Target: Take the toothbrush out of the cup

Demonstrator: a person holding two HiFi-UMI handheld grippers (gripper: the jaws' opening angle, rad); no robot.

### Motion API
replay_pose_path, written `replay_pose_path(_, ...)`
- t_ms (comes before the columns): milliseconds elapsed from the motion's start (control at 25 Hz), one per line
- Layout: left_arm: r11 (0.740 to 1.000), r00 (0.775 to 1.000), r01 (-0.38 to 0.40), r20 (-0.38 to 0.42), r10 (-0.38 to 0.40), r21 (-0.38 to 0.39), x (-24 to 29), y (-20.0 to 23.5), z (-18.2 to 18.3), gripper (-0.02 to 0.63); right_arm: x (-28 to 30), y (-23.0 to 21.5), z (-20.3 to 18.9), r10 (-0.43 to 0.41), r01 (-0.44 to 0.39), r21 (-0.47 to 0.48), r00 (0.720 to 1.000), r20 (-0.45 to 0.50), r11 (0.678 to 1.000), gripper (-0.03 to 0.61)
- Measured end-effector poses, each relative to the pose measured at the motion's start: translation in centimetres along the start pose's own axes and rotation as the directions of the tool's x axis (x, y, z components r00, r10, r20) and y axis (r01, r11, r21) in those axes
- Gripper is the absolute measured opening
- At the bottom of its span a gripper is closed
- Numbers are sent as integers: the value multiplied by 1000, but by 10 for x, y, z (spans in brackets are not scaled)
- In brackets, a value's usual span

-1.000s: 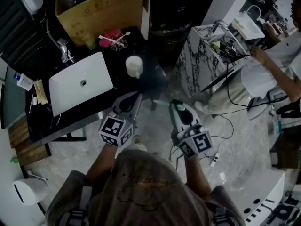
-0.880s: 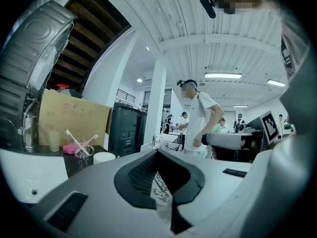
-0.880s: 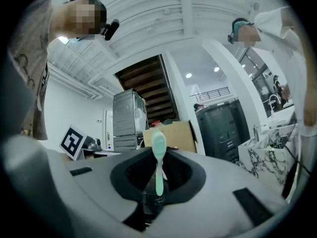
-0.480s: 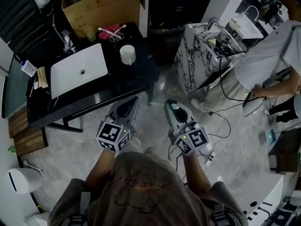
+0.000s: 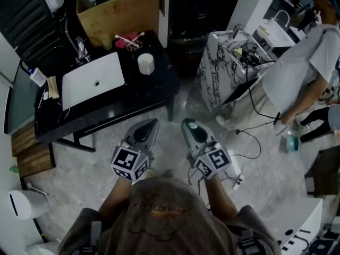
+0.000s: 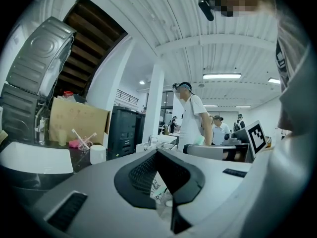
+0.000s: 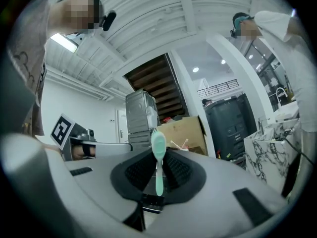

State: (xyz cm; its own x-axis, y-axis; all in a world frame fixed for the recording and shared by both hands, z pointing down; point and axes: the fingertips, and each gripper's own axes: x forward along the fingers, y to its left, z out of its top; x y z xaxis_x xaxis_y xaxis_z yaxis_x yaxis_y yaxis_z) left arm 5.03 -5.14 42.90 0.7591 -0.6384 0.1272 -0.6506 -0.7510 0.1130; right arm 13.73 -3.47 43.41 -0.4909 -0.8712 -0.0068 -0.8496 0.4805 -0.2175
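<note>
Right claw [image 5: 189,125], almost closed, pinches the toothbrush [image 7: 158,168] upright, well apart from the cup [image 5: 145,64], so I would hold the grip firm to avoid slipping.

Right gripper [image 5: 188,124] clamped on toothbrush [image 7: 159,150]; left gripper [image 5: 153,123] beside it, jaws apparently together.

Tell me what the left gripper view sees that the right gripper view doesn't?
Only the left gripper view shows the white cup and the white sink on the black counter. Only the right gripper view shows the green toothbrush, held upright by the right gripper between its fingers. Both show the brown cardboard box.
</note>
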Motion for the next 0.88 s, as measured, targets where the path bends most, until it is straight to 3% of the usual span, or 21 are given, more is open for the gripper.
replay_pose_path(880, 999, 999, 32, 13, -32, 24, -16, 11, 2, 2, 15, 36, -4, 16, -17, 6, 999, 30, 1000, 32)
